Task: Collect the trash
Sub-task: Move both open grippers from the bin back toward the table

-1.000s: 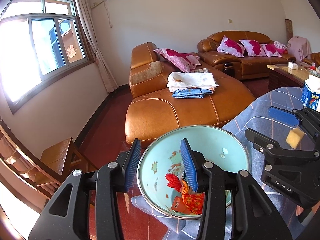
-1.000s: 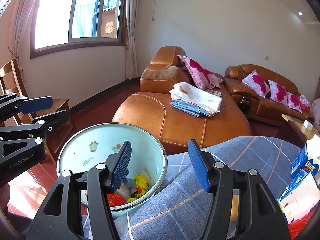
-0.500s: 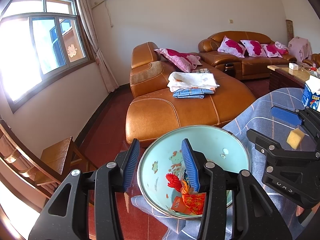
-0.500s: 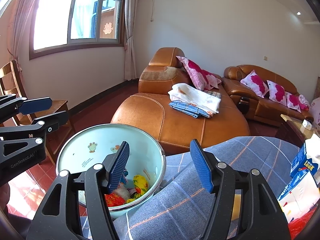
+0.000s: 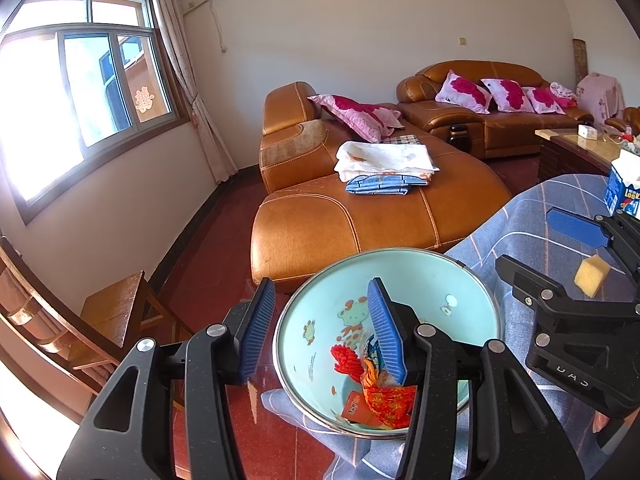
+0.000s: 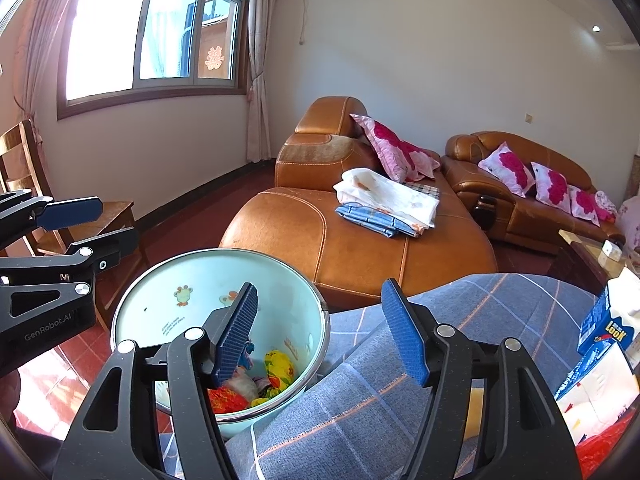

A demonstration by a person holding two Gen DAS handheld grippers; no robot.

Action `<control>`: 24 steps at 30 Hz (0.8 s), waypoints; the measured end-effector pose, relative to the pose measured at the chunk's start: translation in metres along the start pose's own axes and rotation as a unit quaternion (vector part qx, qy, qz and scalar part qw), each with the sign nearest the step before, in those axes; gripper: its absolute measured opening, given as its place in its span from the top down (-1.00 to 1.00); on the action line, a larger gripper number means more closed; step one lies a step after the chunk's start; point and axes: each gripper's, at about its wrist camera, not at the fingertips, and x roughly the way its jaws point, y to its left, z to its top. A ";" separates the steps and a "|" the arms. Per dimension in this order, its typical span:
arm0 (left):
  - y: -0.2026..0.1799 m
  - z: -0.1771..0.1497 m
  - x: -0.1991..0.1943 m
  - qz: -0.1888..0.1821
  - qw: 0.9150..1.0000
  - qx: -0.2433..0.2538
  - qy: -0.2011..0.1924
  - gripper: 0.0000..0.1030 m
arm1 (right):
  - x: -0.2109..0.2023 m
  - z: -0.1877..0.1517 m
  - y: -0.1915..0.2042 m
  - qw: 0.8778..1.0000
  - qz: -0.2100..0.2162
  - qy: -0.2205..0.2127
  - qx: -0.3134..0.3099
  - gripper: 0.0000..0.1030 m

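Observation:
A light-blue enamel basin [image 5: 472, 296] [image 6: 132, 312] sits at the edge of a table with a blue checked cloth [image 5: 532, 216] [image 6: 360, 412]. It holds crumpled red, orange and yellow wrappers [image 5: 384, 396] [image 6: 276, 364]. My left gripper [image 5: 320, 330] is open and empty; its jaws straddle the basin's left rim. My right gripper [image 6: 320, 330] is open and empty, over the basin's right rim and the cloth. A yellow sponge piece [image 5: 592, 274] lies on the cloth, beside my right gripper as it shows in the left wrist view [image 5: 560, 308].
A blue-and-white carton [image 6: 608, 328] [image 5: 624, 192] and a white bag with red packaging [image 6: 600, 400] stand on the cloth at the right. A brown leather sofa [image 5: 360, 216] with folded laundry lies ahead. A wooden chair [image 5: 116, 312] stands at the left.
Both grippers drift slightly; the view shifts a little. Both stay open and the basin has not moved.

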 end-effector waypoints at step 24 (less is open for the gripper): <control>-0.033 0.010 -0.004 -0.041 0.999 0.030 -0.005 -0.40 | -0.038 -0.009 -0.023 0.996 -0.079 -0.018 0.029 -0.37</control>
